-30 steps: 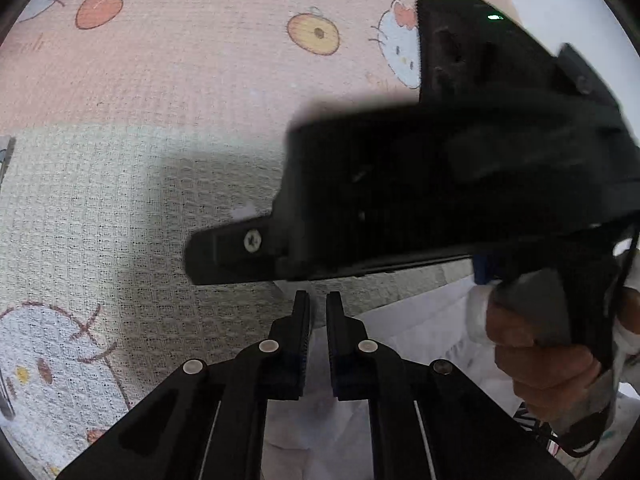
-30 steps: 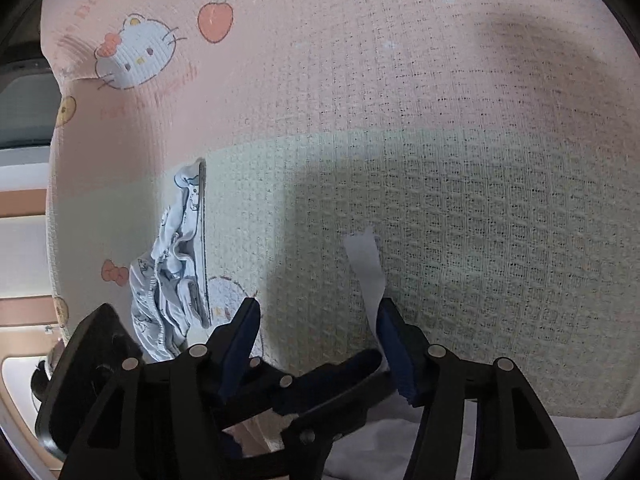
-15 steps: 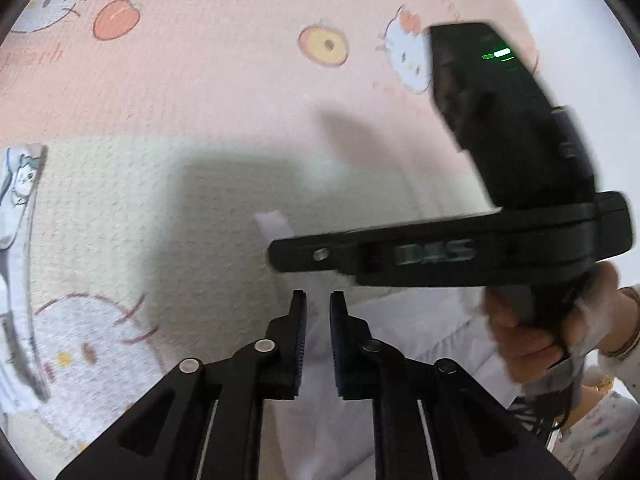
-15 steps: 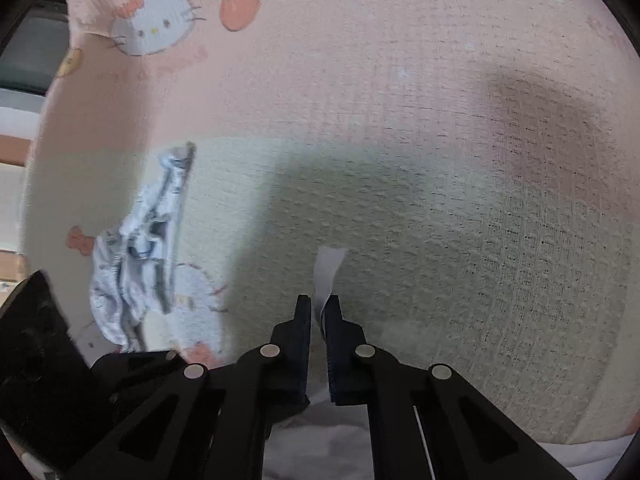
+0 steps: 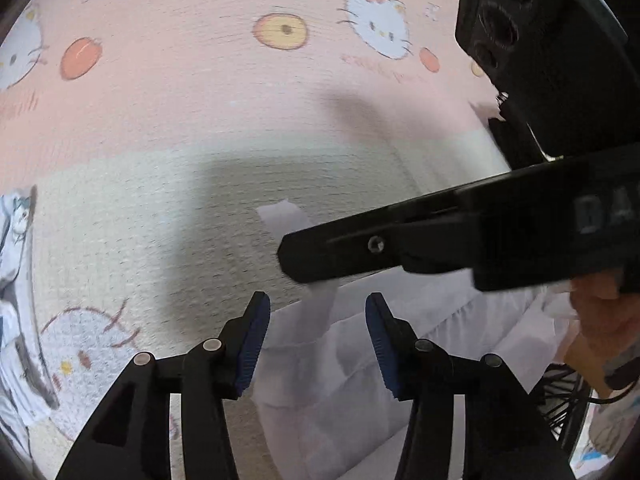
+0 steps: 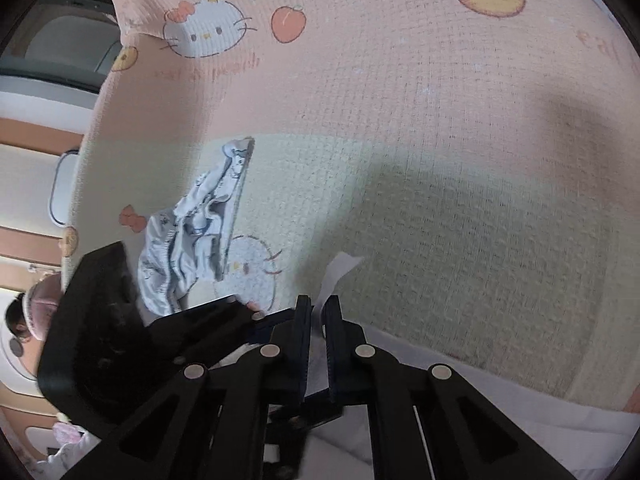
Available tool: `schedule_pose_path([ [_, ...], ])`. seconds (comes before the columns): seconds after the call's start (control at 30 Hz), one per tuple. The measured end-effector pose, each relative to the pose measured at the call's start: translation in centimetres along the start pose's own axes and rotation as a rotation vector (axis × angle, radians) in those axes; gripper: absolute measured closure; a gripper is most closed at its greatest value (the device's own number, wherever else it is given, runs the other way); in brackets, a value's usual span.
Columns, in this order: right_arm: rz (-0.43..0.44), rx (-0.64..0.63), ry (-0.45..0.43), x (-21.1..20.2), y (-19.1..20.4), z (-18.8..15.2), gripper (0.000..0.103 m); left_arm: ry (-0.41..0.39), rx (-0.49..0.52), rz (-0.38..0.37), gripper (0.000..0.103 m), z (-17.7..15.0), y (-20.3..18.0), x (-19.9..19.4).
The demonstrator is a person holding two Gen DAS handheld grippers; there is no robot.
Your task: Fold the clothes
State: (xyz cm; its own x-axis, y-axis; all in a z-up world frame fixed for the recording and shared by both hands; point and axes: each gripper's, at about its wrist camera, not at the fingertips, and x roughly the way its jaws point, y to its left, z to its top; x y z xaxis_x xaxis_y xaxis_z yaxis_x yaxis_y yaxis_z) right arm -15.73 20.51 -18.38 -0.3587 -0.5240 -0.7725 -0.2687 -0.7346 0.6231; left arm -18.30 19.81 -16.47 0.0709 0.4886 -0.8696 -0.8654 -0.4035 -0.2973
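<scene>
A white garment (image 5: 360, 364) lies on the Hello Kitty blanket (image 5: 200, 120) at the near edge. A white strap of it (image 5: 282, 216) sticks out forward. My left gripper (image 5: 316, 332) is open over the garment and holds nothing. My right gripper (image 6: 318, 312) is shut on the white strap (image 6: 338, 268). The right gripper also shows from the side in the left wrist view (image 5: 440, 236). The left gripper's body shows in the right wrist view (image 6: 112, 320) at the lower left.
A crumpled blue-and-white printed garment (image 6: 200, 220) lies to the left on the blanket; it also shows in the left wrist view (image 5: 16, 280). The blanket's left edge (image 6: 96, 120) drops off toward furniture. A hand (image 5: 600, 320) holds the right gripper.
My left gripper has opened and let go of the white garment. My right gripper shut on the strap half a second ago and stays shut on it.
</scene>
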Motion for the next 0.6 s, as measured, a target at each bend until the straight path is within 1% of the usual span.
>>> schedule_pose_path([
  [0.17,0.002,0.014,0.007,-0.5,-0.3,-0.8,0.098,-0.046,0.049,0.039,0.057,-0.3,-1.1,0.0],
  [0.23,-0.004,0.031,0.018,-0.3,-0.7,-1.2,0.098,-0.04,0.042,0.023,0.059,-0.2,-1.1,0.2],
  [0.27,-0.007,0.04,0.023,-0.3,-0.9,-1.5,0.098,-0.038,0.035,0.0,0.07,-0.5,-1.0,0.2],
  [0.3,-0.01,0.048,0.029,-0.2,-1.2,-1.8,0.098,-0.031,0.034,-0.013,0.084,-0.9,-0.9,0.2],
  [0.33,-0.011,0.054,0.033,-0.1,-1.3,-2.0,0.098,-0.017,0.032,-0.021,0.087,-0.8,-0.7,0.7],
  [0.4,-0.019,0.063,0.032,-0.3,-1.6,-2.4,0.098,-0.002,0.028,-0.031,0.089,-0.7,-0.4,1.6],
  [0.47,-0.022,0.077,0.029,-0.5,-1.9,-2.7,0.098,-0.02,0.027,-0.043,0.09,-1.3,-0.2,1.1],
  [0.6,-0.003,0.11,0.038,-1.2,-2.1,-2.8,0.097,-0.044,0.053,-0.111,0.09,-1.6,-0.6,-0.4],
])
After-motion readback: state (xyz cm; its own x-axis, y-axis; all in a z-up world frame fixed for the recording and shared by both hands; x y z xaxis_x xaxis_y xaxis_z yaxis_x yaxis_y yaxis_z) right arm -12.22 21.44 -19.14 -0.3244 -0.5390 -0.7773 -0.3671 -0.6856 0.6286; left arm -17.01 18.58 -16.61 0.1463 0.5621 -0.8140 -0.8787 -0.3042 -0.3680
